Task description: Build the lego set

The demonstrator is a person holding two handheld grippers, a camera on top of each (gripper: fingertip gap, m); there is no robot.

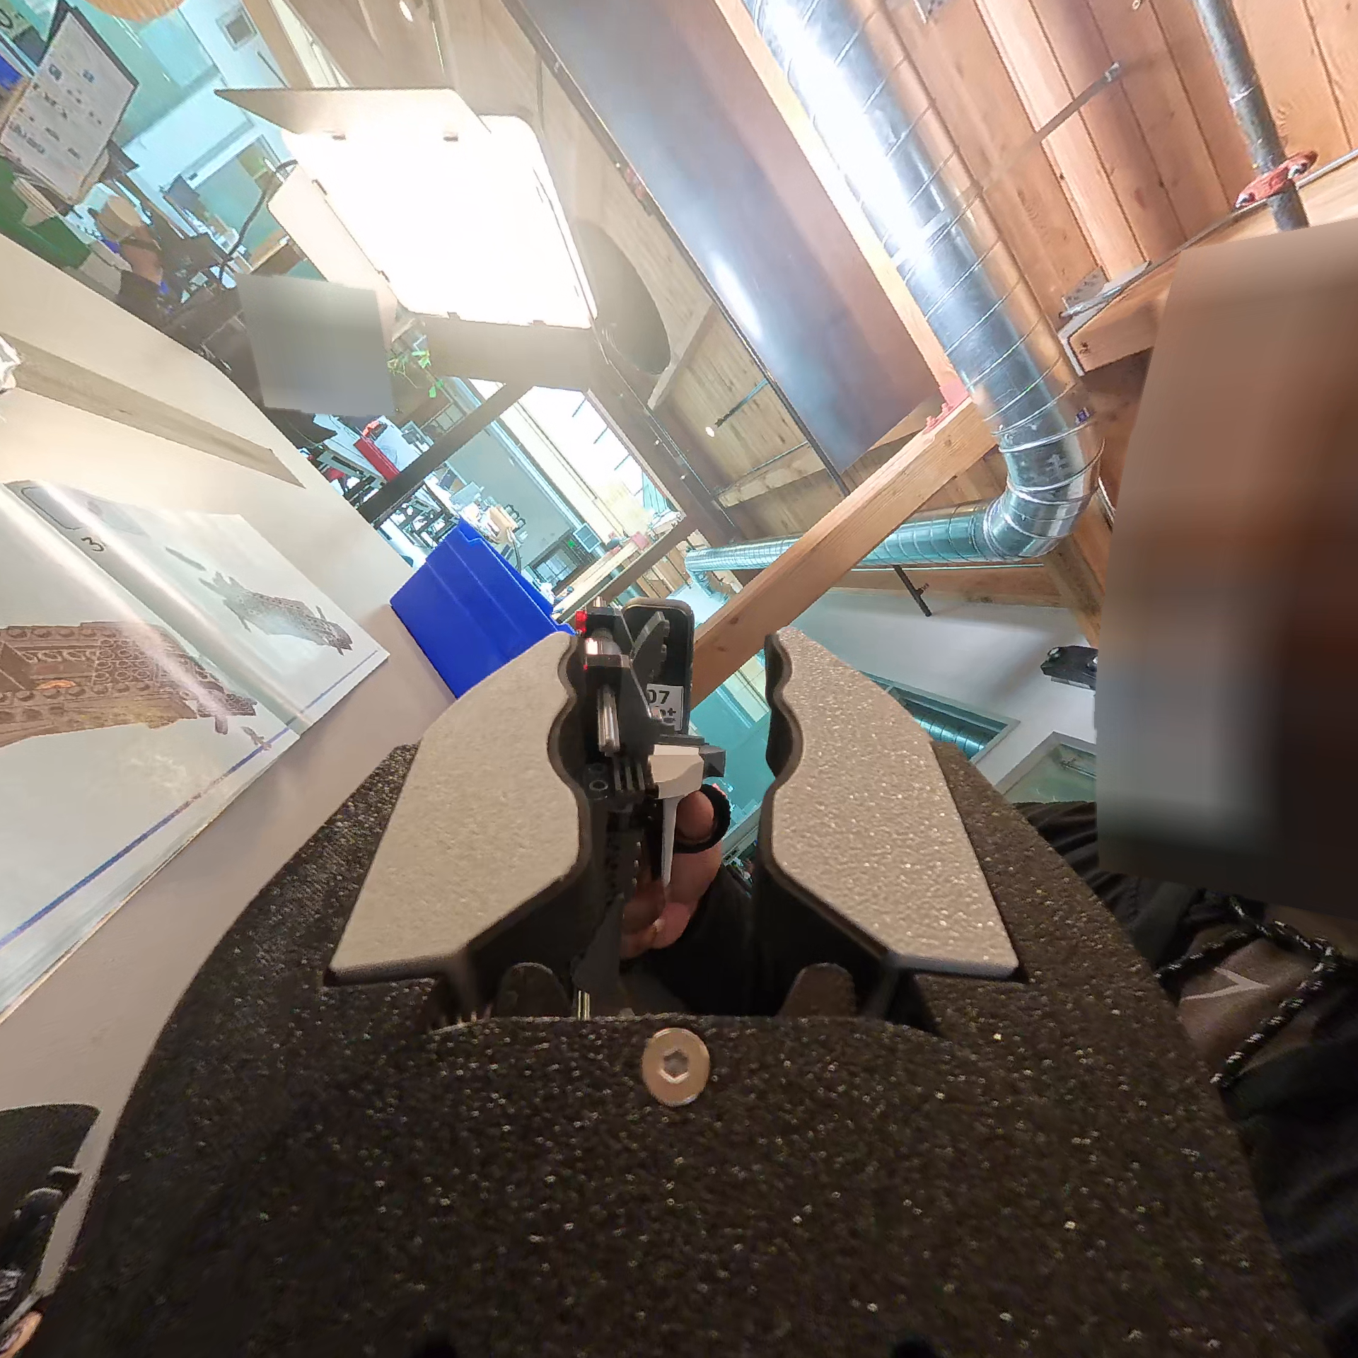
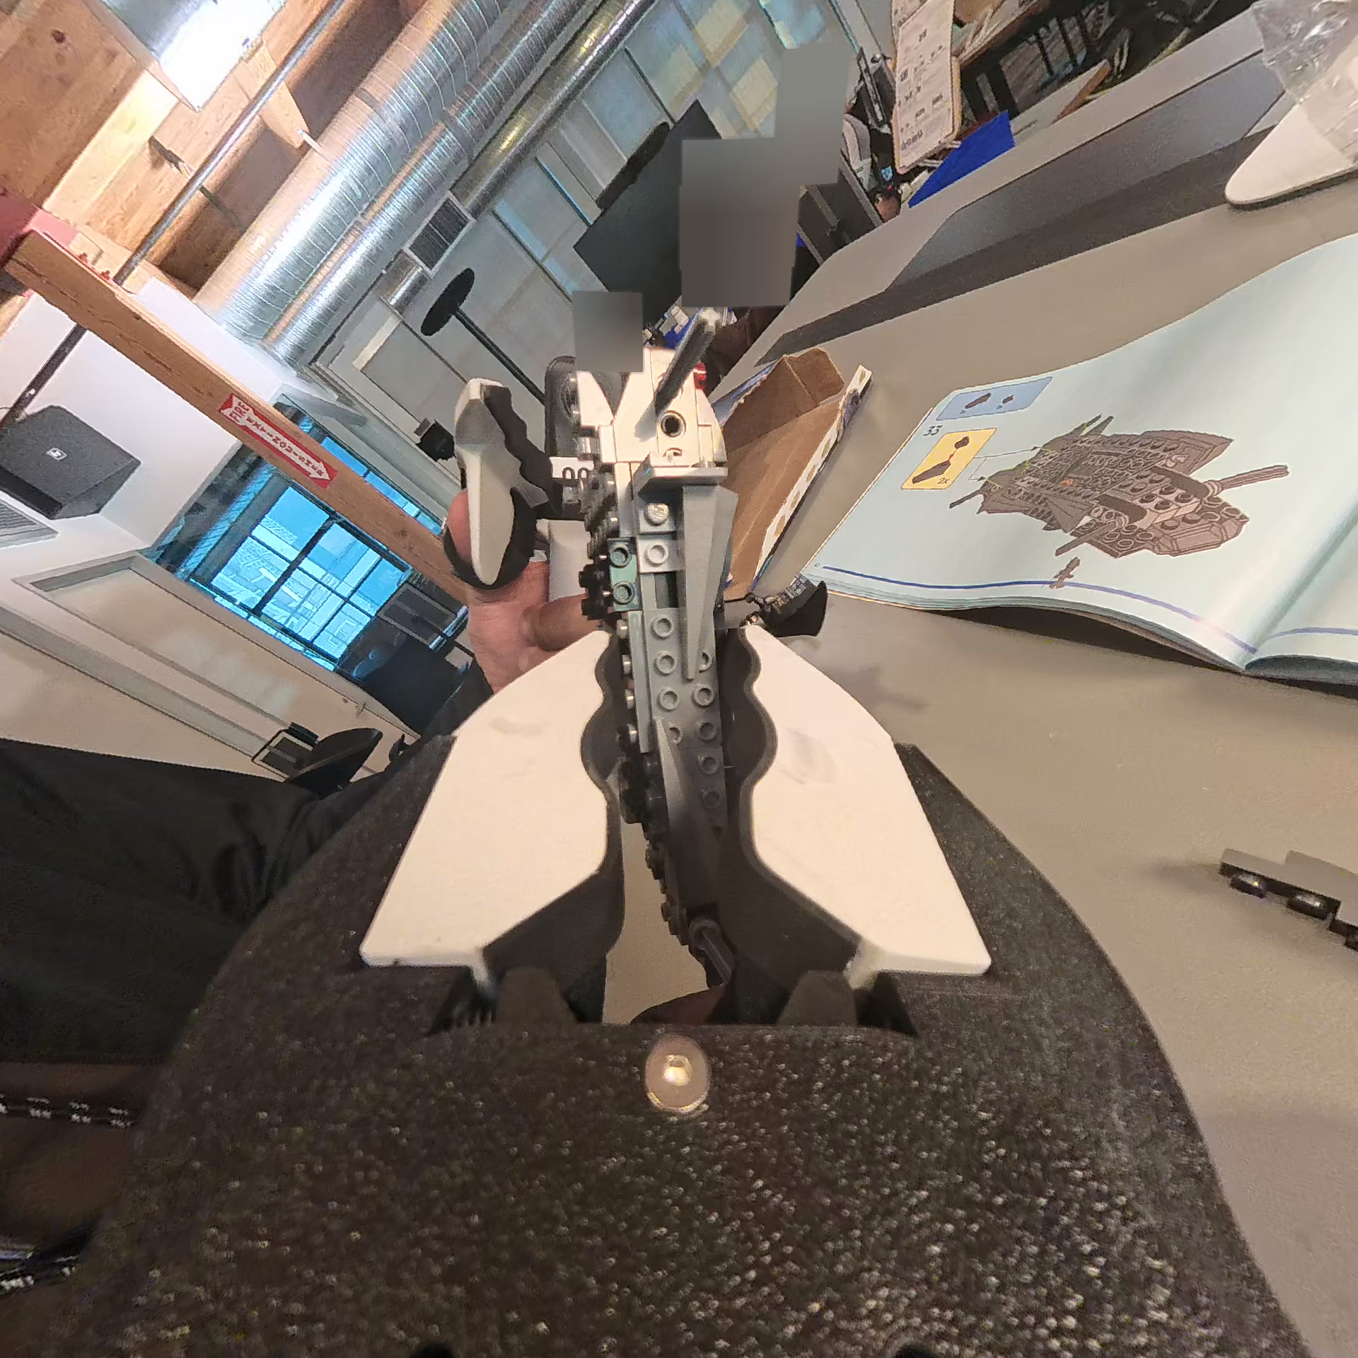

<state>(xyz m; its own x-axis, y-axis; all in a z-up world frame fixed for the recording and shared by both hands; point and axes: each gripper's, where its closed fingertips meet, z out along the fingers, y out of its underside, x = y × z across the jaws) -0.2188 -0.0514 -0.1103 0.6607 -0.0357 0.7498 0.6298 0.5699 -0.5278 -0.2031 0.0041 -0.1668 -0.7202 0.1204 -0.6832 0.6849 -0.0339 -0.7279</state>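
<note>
Right gripper [image 2: 672, 665] is clamping the grey brick model [image 2: 672, 624] edge-on; left gripper [image 1: 669, 647] is standing with jaws apart, one pad [image 1: 562, 683] beside the model, above the open booklet [image 2: 1102, 514].

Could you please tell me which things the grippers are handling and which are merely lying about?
In hand: grey brick model, clamped in right gripper; left gripper open around it.
Lying about: instruction booklet, blue bin, cardboard box, loose grey pieces.

Two claws [image 2: 672, 661] [image 1: 669, 654], one grey brick model [image 2: 665, 647], one open instruction booklet [image 2: 1102, 514], one blue bin [image 1: 470, 610], one cardboard box [image 2: 779, 441].
</note>
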